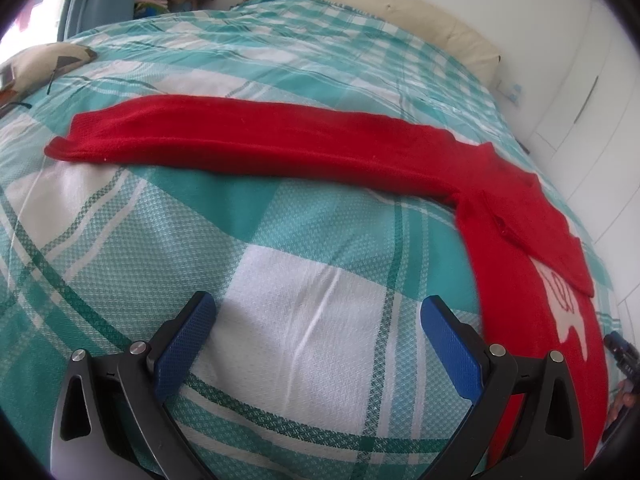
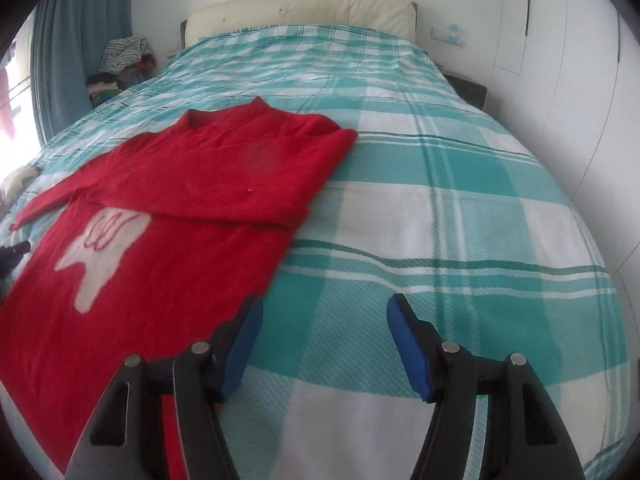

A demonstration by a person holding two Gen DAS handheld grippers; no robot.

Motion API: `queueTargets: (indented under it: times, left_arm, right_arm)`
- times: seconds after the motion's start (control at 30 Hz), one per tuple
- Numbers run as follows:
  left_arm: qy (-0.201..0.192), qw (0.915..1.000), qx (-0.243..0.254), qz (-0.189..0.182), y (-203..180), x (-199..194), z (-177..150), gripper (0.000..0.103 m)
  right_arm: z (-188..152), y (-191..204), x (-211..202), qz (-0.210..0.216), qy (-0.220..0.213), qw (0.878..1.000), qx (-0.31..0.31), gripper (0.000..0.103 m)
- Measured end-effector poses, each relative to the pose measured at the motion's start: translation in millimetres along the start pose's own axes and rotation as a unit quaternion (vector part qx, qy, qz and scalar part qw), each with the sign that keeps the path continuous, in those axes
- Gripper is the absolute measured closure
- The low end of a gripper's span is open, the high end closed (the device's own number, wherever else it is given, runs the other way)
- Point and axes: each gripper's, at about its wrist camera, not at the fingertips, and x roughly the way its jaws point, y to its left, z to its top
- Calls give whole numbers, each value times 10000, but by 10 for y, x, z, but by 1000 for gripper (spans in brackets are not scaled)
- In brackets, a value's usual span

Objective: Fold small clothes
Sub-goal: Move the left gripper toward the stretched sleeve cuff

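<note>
A small red sweater (image 2: 168,264) with a white tooth-shaped motif (image 2: 100,248) lies flat on the checked bed cover. Its right sleeve (image 2: 248,168) is folded across the chest. In the left wrist view its left sleeve (image 1: 256,140) stretches out straight to the left, and the body (image 1: 536,256) lies at the right. My left gripper (image 1: 318,312) is open and empty above bare cover, below that sleeve. My right gripper (image 2: 324,316) is open and empty, its left finger over the sweater's right edge near the hem.
The teal and white checked bed cover (image 2: 460,208) fills both views. A cream headboard (image 2: 304,12) is at the far end. A pile of clothes (image 2: 120,64) sits by the blue curtain. A patterned cushion (image 1: 36,68) lies far left. White wardrobe doors (image 2: 580,80) stand at the right.
</note>
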Motion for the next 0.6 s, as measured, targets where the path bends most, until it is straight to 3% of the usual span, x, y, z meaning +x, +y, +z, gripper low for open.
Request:
queueTargets:
  times: [0.17, 0.47, 0.6]
  left_arm:
    - [26, 10000, 47, 72, -12, 15, 6, 1]
    - [47, 9999, 82, 110, -29, 24, 2, 1]
    - [400, 9988, 126, 269, -63, -23, 78, 1]
  right_arm:
    - [-132, -37, 23, -190, 18, 9998, -42, 37]
    - [-214, -14, 137, -422, 52, 9991, 3, 22]
    - [-225, -2, 143, -463, 39, 9989, -5, 21]
